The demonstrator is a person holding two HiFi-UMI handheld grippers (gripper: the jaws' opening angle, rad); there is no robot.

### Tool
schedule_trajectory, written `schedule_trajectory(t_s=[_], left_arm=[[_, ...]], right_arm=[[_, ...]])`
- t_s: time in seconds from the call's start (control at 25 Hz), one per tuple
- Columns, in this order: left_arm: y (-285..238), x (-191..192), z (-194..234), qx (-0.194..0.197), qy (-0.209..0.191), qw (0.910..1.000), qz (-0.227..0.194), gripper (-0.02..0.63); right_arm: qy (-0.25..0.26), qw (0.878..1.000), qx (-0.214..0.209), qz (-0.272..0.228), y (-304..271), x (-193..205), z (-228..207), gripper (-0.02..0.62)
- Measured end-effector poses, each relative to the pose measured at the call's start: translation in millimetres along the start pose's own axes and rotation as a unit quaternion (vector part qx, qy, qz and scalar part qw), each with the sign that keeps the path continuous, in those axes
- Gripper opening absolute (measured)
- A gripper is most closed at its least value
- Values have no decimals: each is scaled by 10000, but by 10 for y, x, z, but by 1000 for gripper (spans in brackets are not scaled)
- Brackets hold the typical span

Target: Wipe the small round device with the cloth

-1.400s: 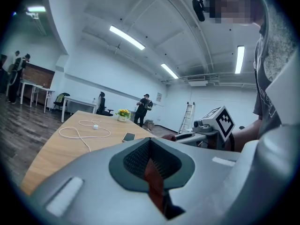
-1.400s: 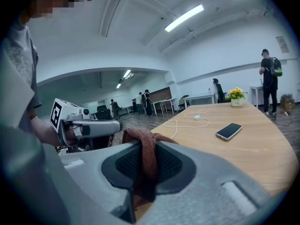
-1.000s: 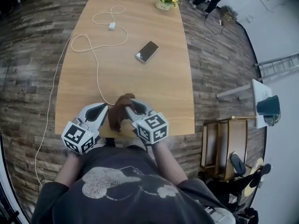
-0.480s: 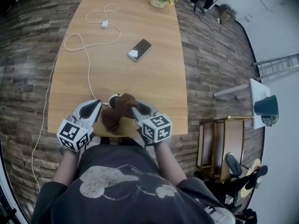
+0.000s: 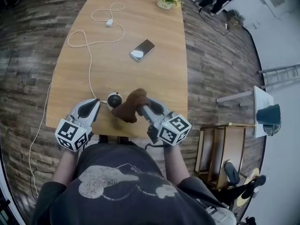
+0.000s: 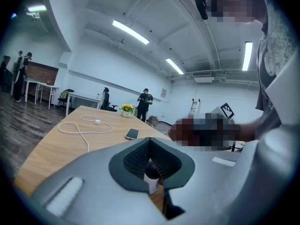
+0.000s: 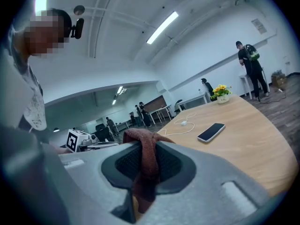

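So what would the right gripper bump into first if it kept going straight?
Likely the small round device, just past the cloth in the right gripper's jaws, though depth is unclear.

The brown cloth (image 5: 131, 108) hides the right gripper's (image 5: 143, 109) tips in the head view, and the left gripper's (image 6: 150, 163) pads leave only a sliver of the small round device (image 6: 151, 181) visible in the left gripper view.
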State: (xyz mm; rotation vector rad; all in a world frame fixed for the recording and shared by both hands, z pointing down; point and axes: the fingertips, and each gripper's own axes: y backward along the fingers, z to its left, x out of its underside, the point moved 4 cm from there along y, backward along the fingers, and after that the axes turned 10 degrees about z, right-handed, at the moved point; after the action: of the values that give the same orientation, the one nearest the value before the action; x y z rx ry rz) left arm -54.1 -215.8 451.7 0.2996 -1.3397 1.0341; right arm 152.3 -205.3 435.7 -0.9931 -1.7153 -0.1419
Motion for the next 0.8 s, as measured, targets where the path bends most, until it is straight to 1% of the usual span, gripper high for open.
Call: schedule_trajectory(t_s=[0.16, 0.4, 0.52, 0.8], left_arm=[[-13, 6, 7, -87, 44, 10000, -18, 18], [-86, 25, 29, -127, 90, 9999, -4, 18], [-150, 50, 71, -148, 93, 9998, 59, 18], [-245, 172, 155, -204, 198, 9993, 241, 18]], right_arm=[[58, 9997, 212, 102, -108, 11, -164, 54], [244, 9968, 10, 763, -635, 344, -99, 52], [305, 9953, -70, 911, -810, 460, -70, 54], [79, 9931, 102, 1161, -862, 659, -240, 52]])
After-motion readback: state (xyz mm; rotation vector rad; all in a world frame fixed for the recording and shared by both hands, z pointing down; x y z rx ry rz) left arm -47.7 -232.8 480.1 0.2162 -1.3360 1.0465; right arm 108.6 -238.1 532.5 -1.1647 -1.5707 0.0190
